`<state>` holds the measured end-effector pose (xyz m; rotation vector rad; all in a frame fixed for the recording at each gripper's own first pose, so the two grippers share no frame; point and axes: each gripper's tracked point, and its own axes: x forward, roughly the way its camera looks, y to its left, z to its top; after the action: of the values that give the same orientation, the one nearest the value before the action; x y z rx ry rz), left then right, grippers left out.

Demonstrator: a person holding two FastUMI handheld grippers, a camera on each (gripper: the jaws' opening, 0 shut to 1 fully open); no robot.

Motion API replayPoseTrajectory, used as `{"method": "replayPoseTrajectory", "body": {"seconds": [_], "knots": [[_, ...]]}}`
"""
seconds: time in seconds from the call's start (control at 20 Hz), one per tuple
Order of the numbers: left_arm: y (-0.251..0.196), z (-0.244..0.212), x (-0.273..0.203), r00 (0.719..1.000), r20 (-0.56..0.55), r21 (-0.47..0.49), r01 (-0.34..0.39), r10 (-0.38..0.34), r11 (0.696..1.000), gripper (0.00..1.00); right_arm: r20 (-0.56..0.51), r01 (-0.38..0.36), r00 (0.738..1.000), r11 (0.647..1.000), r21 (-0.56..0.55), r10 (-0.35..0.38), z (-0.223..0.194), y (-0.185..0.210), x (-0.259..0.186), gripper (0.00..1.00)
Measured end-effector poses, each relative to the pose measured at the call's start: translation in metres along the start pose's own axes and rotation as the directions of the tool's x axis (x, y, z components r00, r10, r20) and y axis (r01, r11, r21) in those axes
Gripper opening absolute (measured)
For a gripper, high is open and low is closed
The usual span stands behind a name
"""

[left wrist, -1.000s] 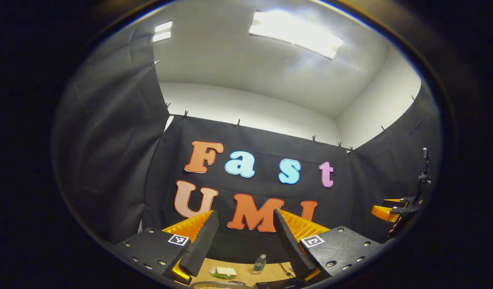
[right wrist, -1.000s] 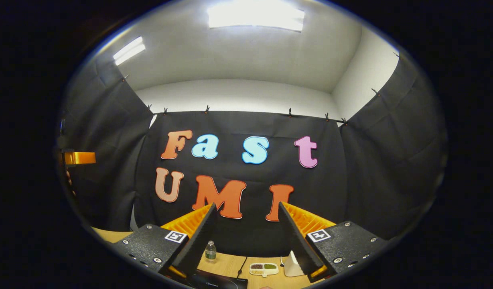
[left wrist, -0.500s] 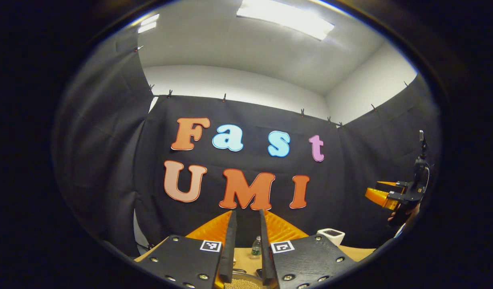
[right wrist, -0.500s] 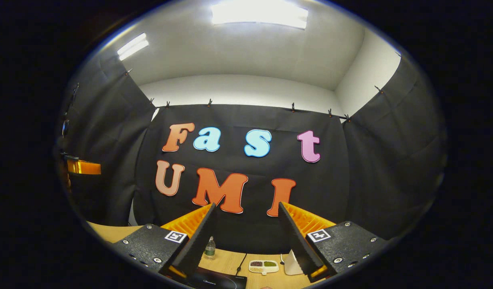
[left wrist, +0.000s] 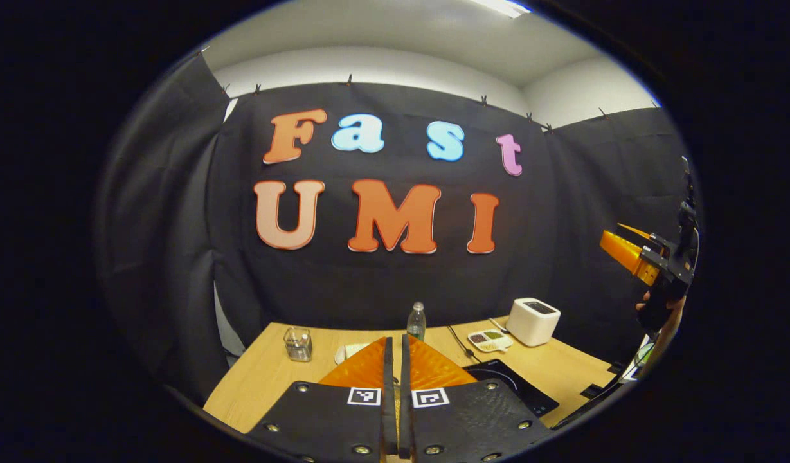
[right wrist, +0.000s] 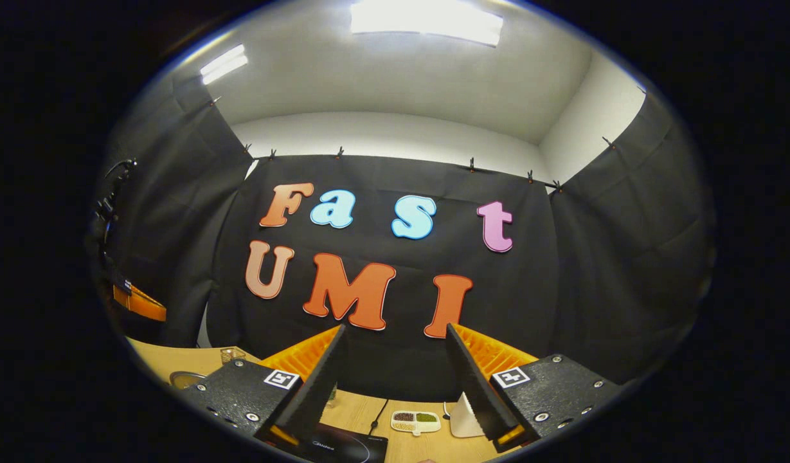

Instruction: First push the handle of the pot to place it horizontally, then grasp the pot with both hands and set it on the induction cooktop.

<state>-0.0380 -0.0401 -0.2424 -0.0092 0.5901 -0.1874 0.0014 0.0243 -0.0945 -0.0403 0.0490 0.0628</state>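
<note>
Left gripper view: left gripper (left wrist: 395, 360) at the bottom edge, its two fingers drawn nearly together with a thin slit between them and nothing held. Beyond them a wooden table (left wrist: 260, 379) runs back to the black cloth wall. On the table, from the left: a small clear glass cube (left wrist: 298, 343), a pale flat item just beside it that I cannot identify, then a plastic water bottle (left wrist: 416, 321) standing upright near the back edge. Right of the bottle, a small divided dish (left wrist: 490, 339) with dark and green contents, and a white toaster (left wrist: 533, 321) just beside it. The black induction cooktop (left wrist: 513, 386) lies flat on the table to the right of the fingers, a cable running from its far side toward the back. Pot cannot be made out in this view. At the far right, the right gripper (left wrist: 632, 252) is raised well above the table, with a hand (left wrist: 664, 318) under it.

Right gripper view: right gripper (right wrist: 395, 379) with fingers spread wide, nothing between them. Camera tilts up, so much ceiling and wall. Between the fingers, low down: the cooktop's near corner (right wrist: 337, 447), the divided dish (right wrist: 416, 421), and part of the toaster (right wrist: 462, 418) beside the right-hand finger. At the lower left, the pot (right wrist: 188, 378) shows as a round metal rim on the table, well apart from the cooktop, the glass cube (right wrist: 231, 354) just behind it. Pot's handle not discernible. The left gripper (right wrist: 137, 302) shows at the far left edge.
</note>
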Motion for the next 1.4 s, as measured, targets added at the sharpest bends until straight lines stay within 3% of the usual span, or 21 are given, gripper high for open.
{"method": "replayPoseTrajectory", "body": {"seconds": [0.15,0.35,0.65,1.05,1.4], "knots": [[-0.003,-0.051,0.01,0.99,-0.143,-0.001,0.015,-0.015,1.0,0.03,0.0,0.005,1.0,1.0,-0.012,-0.005,-0.012,0.0,-0.001,0.94],[-0.005,-0.112,0.012,0.952,-0.302,-0.025,0.031,-0.037,0.999,0.03,0.006,0.023,1.0,0.999,-0.044,-0.023,-0.031,0.001,-0.003,0.94],[-0.013,-0.202,-0.009,0.855,-0.511,-0.108,0.038,-0.088,0.993,0.06,-0.044,-0.003,0.999,0.999,-0.04,0.001,-0.065,0.011,-0.005,0.94],[-0.011,-0.263,-0.026,0.735,-0.66,-0.234,-0.007,-0.154,0.972,0.02,-0.112,0.01,0.994,0.999,-0.032,-0.014,-0.115,0.02,-0.003,0.92],[0.007,-0.311,-0.043,0.618,-0.772,-0.286,-0.13,-0.148,0.949,0.02,-0.128,0.022,0.991,0.999,-0.05,-0.028,-0.137,0.023,0.001,0.92]]}}
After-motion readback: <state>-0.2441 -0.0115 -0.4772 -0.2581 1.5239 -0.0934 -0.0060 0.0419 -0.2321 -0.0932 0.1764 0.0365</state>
